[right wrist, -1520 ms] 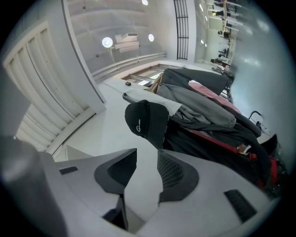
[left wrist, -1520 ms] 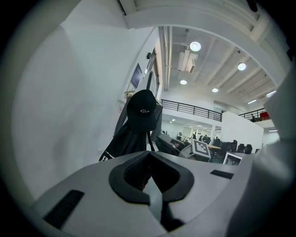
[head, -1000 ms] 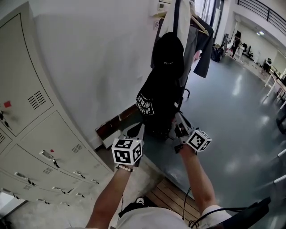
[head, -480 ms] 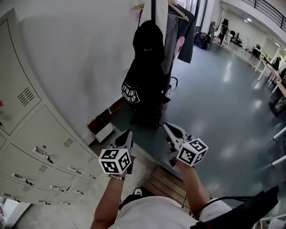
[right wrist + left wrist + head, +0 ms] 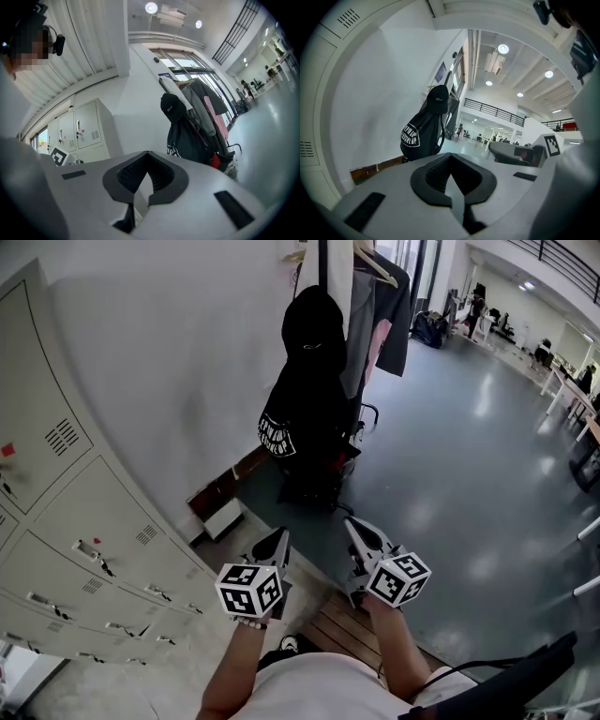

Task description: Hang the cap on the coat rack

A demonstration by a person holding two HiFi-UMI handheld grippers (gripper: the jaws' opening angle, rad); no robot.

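The black cap (image 5: 314, 320) hangs at the top of the coat rack (image 5: 322, 257), above a black bag with white print (image 5: 298, 423). It also shows in the left gripper view as the cap (image 5: 438, 98) and in the right gripper view as the cap (image 5: 172, 107). My left gripper (image 5: 278, 538) and right gripper (image 5: 356, 527) are held low in front of me, well short of the rack, both pointing toward it. Both are shut with nothing between the jaws, as the left gripper (image 5: 450, 156) and right gripper (image 5: 147, 153) show close up.
Grey lockers (image 5: 84, 521) line the left side against a white wall. Grey and pink garments (image 5: 380, 306) hang on the rack beside the cap. A wooden board (image 5: 349, 624) lies at my feet. Tables and people stand far off at the right (image 5: 562, 381).
Both grippers have drawn back and down from the bag and rack, toward my body. The cap stays hanging on the rack.
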